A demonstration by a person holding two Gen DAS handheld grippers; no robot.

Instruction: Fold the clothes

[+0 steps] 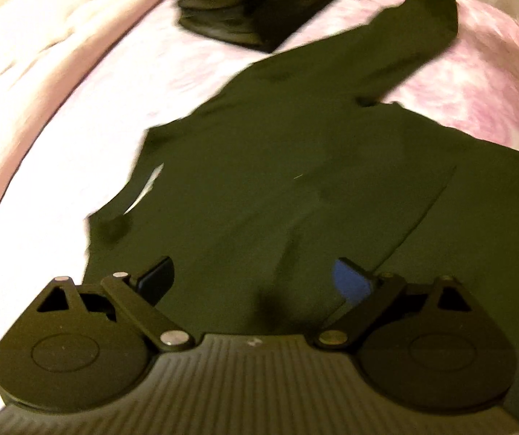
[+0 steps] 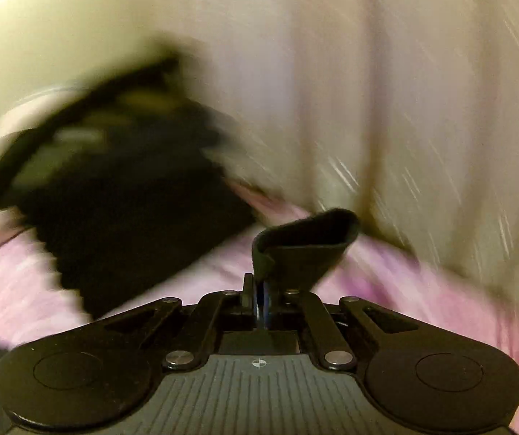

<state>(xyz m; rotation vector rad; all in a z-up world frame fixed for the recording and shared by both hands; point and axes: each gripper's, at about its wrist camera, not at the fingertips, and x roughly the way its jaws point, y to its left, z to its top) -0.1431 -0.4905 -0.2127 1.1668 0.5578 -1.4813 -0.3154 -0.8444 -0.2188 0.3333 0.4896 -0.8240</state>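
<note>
My left gripper (image 1: pixel 256 279) is spread wide, empty, over the dark garment (image 1: pixel 295 188) lying on the pink bedspread (image 1: pixel 78 108). My right gripper (image 2: pixel 263 290) is clamped on a cuff of it (image 2: pixel 306 243). Folded dark stack (image 1: pixel 259 11) sits at 12 o'clock. I judge this piece barely started, sleeve still out at 1.

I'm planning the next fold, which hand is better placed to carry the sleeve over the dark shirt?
Right. The right gripper is shut on a fold of dark fabric, probably the sleeve cuff, lifted above the pink bedcover. The left gripper is open over the dark shirt, holding nothing.
</note>
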